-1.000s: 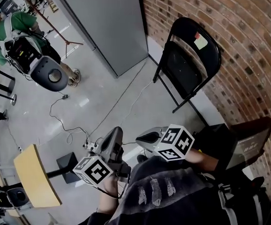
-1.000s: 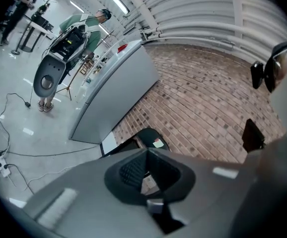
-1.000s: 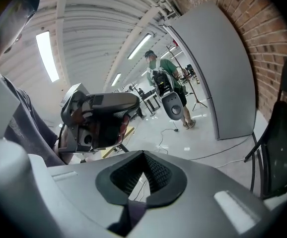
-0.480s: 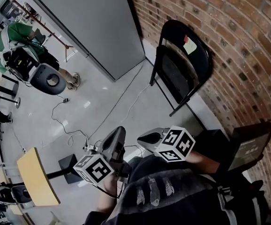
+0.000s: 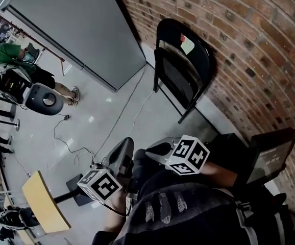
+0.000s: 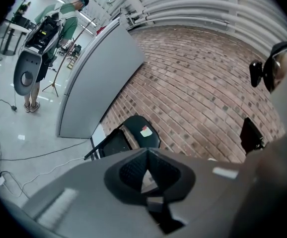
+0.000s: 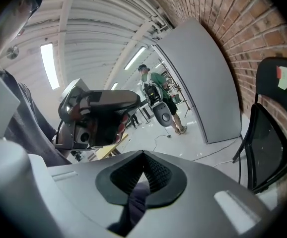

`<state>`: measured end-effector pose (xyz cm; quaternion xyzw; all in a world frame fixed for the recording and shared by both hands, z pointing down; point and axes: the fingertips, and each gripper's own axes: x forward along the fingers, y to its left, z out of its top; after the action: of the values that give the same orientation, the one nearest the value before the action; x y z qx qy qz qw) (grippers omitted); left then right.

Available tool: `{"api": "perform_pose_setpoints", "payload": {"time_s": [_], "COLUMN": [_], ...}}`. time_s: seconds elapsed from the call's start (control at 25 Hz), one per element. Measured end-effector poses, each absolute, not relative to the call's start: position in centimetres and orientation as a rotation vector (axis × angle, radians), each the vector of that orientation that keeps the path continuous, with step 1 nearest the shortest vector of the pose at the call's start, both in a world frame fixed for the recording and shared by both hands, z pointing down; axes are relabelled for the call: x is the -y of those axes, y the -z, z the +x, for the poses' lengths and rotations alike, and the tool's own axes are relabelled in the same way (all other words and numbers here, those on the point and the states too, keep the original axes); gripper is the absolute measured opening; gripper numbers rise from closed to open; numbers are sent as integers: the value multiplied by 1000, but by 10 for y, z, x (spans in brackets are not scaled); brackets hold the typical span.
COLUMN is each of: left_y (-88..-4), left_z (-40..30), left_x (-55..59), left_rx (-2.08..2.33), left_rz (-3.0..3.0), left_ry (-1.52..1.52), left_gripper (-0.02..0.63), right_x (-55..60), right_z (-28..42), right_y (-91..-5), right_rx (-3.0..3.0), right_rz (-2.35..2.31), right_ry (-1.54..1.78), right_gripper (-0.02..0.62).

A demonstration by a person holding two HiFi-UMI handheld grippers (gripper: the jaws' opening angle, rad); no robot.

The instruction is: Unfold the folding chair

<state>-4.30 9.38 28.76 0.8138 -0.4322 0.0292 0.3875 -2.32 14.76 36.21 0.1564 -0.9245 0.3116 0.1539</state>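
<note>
Folding chair (image 5: 175, 78), black, stands folded up against the brick wall (image 5: 249, 50) at 12 o'clock in the head view, seat tipped up toward the backrest, pale sticker (image 5: 187, 44) on the back. Left gripper (image 5: 126, 144) at 6 o'clock, jaws pressed together, nothing in them. Right gripper (image 5: 151, 151) just beside it, jaws also pressed together and empty. Both are well apart from the chair. Grey panel (image 5: 81, 34) stands at 11 o'clock and cables (image 5: 132, 106) trail over the floor. Person in green top (image 5: 9, 55) at 10 o'clock. Wooden tabletop (image 5: 43, 200) at 8 o'clock. Dark open thing (image 5: 270, 154) at 4 o'clock, maybe a laptop.
</note>
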Motion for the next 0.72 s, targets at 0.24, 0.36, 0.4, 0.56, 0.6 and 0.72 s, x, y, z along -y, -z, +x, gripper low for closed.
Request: {"api": "perform_pose_setpoints", "payload": {"time_s": [0.24,0.36,0.4,0.56,0.6,0.72], "left_y": [-301,-311,-313,-322,-323,-322], "left_z": [-42,-44,-44,-48,-49,-53], "left_x": [-86,-81,-78,-53,-46,-25], "left_rx": [1066,1023,1009,981,972,926], "left_rz": [2059,2061,2065,2094,2105,2149], "left_ry": [-101,-100,-104,-137,-145,-147], "left_gripper": [2,2,2,2,2,2], "right_x": [-146,-139,-134,-107,-100,-79], "right_z": [-22,-20,-19,-12,-12,-17], "right_y": [-376,-380,-381,-387,-389,-391], "right_rx": [2623,2603,2595,2526,2506,2461], "right_rz": [473,546,579,714,744,800], "right_ry": [-928,-932,-945,-980,-980,-969], "right_gripper": [2,2,2,2,2,2]}}
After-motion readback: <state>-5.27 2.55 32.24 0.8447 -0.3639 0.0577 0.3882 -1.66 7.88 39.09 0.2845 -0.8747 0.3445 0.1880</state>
